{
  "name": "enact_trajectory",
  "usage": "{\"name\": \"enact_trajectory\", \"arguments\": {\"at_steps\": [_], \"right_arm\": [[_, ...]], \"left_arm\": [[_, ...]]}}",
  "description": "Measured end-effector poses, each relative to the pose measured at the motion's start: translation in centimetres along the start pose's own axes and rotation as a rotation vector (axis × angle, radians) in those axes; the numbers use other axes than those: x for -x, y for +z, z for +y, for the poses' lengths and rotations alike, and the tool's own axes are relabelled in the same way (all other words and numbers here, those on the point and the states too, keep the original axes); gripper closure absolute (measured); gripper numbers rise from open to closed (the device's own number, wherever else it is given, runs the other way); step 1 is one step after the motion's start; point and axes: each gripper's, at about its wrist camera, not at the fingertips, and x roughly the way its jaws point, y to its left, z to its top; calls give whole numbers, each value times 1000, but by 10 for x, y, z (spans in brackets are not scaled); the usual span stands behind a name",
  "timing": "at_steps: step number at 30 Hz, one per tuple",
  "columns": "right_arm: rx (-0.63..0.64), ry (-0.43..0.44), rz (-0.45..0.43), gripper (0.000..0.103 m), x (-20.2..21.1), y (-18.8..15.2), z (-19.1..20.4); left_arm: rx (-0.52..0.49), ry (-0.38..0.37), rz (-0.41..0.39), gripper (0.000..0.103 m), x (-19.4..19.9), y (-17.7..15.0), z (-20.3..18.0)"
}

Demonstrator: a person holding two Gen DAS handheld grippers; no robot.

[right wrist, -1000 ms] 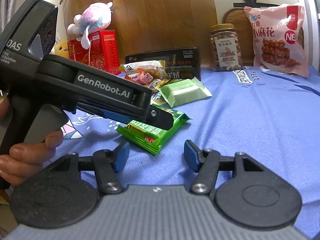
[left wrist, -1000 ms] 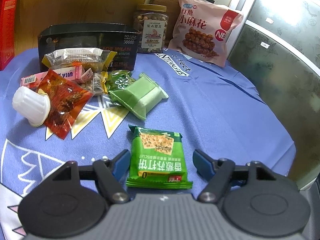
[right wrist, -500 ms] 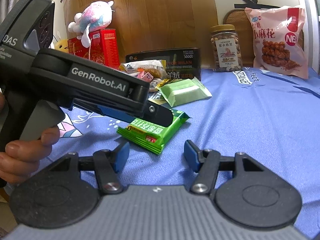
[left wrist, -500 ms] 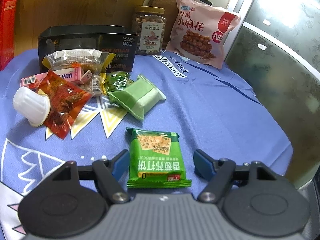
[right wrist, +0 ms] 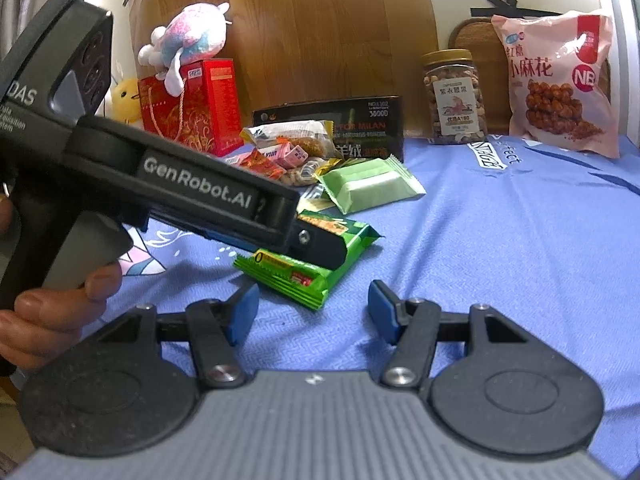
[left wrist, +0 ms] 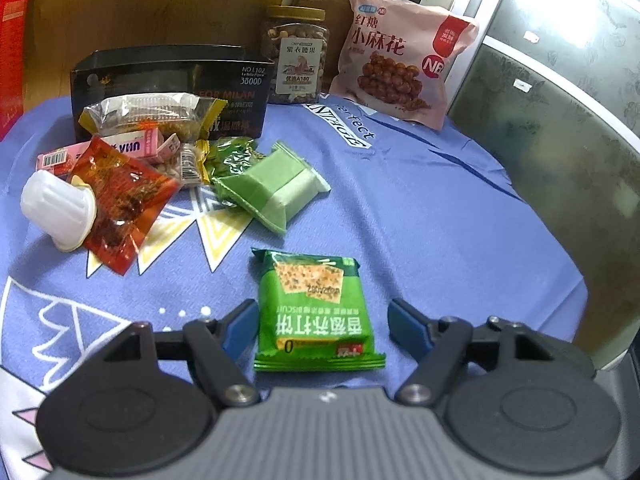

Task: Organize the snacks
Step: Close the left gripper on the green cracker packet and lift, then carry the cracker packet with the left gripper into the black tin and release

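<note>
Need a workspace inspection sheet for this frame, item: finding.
Surface: blue printed cloth, wrinkled.
Job's things: green biscuit pack flat between left tongs; snack pile with light green pack, red packet, white jelly cup; open black box behind.
Clutter: nut jar, pink snack bag, red gift box, plush toy.
Grippers: left tongs open, straddling pack; right tongs open, empty.
Cables: nothing seen.
Surroundings: wood panel, glass panel.
</note>
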Motion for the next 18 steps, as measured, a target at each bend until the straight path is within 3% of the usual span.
{"name": "enact_trajectory", "arguments": {"at_steps": [3,5,6,7,8,11,14,18], "right_arm": [[-5,-2,-2,40,1,-1,0],[-4,-7,-1,40,0,0,1],[4,-8,3,42,-2,1,3],[19,-7,8,54,-4,3,6],[37,-23,11,59,-6,4,9],[39,-60,24,62,-9,10,10],[-28,-25,23,63,-8,18,6],[35,5,-37,63,-17,44,24]], "left_arm": [[-20,4,-1,31,-2,-2,-2],[-47,12,-11,51,-4,-4,-4],[-53,8,-17,52,-4,-4,-5],[-50,16,-23,56,-3,-4,-5],[-51,25,-30,60,-2,-3,-5],[-37,31,-67,72,11,0,0],[-23,29,-135,73,34,8,10],[-13,82,-209,73,55,37,28]]}}
